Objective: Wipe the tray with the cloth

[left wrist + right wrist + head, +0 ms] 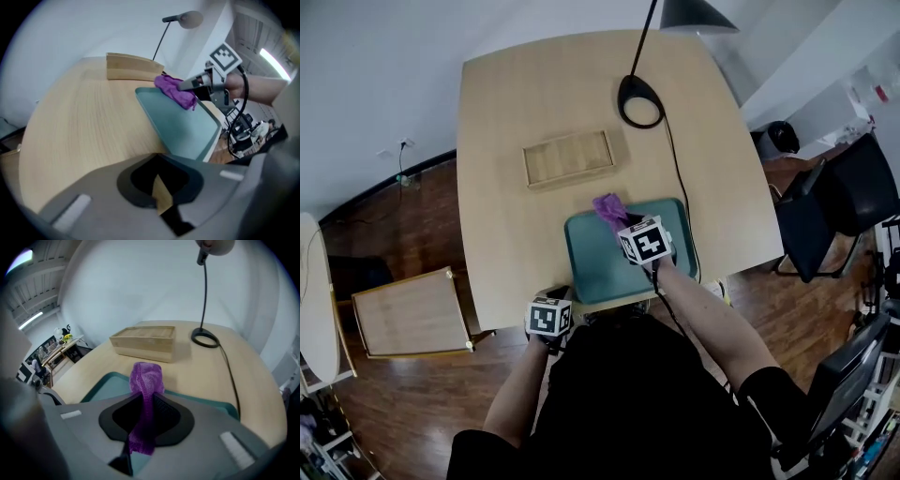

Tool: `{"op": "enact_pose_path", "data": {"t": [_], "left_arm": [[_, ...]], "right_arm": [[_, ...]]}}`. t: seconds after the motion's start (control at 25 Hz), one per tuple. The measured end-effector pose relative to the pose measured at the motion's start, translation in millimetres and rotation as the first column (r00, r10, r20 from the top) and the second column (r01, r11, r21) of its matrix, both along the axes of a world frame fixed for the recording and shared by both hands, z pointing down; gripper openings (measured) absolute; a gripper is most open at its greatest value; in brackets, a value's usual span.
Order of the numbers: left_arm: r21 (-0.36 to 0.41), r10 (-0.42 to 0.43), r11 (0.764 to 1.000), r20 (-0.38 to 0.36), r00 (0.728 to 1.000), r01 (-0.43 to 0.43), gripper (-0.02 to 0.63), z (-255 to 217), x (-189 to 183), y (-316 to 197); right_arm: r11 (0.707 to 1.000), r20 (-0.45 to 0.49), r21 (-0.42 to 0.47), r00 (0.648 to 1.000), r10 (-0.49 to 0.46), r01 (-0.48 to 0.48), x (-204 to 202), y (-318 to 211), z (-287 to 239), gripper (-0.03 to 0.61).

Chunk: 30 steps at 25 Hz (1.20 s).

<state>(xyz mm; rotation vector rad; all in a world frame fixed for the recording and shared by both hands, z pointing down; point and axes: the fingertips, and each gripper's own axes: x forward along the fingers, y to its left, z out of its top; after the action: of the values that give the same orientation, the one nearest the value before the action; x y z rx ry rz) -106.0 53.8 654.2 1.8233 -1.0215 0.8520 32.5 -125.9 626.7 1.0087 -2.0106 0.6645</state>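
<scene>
Half-hidden cloth [146,378] sits clamped in right hand-held gripper [144,404]; left hand-held gripper [158,161] closed, empty.

Cloth [146,380] in my pinch: bright purple, a fine knitted weave. Under it the tray [592,267] is plain teal. The table [506,122] shows pale blond wood with straight grain. The box [569,157] is the same light wood, striped by its slats. Lamp [639,99] black, cable [680,178] black. My right gripper [146,420] and left gripper [159,187] are grey with black pads, and their cubes [645,241] are white with black square markers. The floor [422,216] is dark reddish-brown boards.
</scene>
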Motion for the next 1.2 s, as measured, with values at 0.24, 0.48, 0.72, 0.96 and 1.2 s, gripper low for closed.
{"op": "enact_pose_path", "data": {"t": [0.24, 0.48, 0.72, 0.96, 1.2], "left_arm": [[0.039, -0.147, 0.988, -0.106, 0.983, 0.152, 0.092, -14, 0, -10], [0.054, -0.139, 0.988, -0.111, 0.984, 0.145, 0.101, -16, 12, -12], [0.088, -0.058, 0.994, -0.017, 0.998, 0.059, 0.071, -21, 17, -11], [0.086, -0.119, 0.989, -0.031, 0.992, 0.121, 0.124, -20, 11, -12], [0.040, -0.079, 0.996, -0.062, 0.995, 0.081, 0.170, -17, 22, -8]], "right_arm": [[0.991, -0.116, 0.017, 0.984, 0.137, -0.136, 124, -8, 5, 0.067], [0.989, -0.228, 0.054, 0.963, 0.145, -0.136, 184, -15, 1, 0.067], [0.996, -0.205, 0.031, 0.975, 0.092, -0.087, 146, -4, 8, 0.067], [0.999, -0.196, 0.031, 0.980, 0.036, -0.030, 101, 6, 3, 0.058], [1.000, -0.104, -0.011, 0.994, 0.014, -0.015, 53, 17, 11, 0.057]]}}
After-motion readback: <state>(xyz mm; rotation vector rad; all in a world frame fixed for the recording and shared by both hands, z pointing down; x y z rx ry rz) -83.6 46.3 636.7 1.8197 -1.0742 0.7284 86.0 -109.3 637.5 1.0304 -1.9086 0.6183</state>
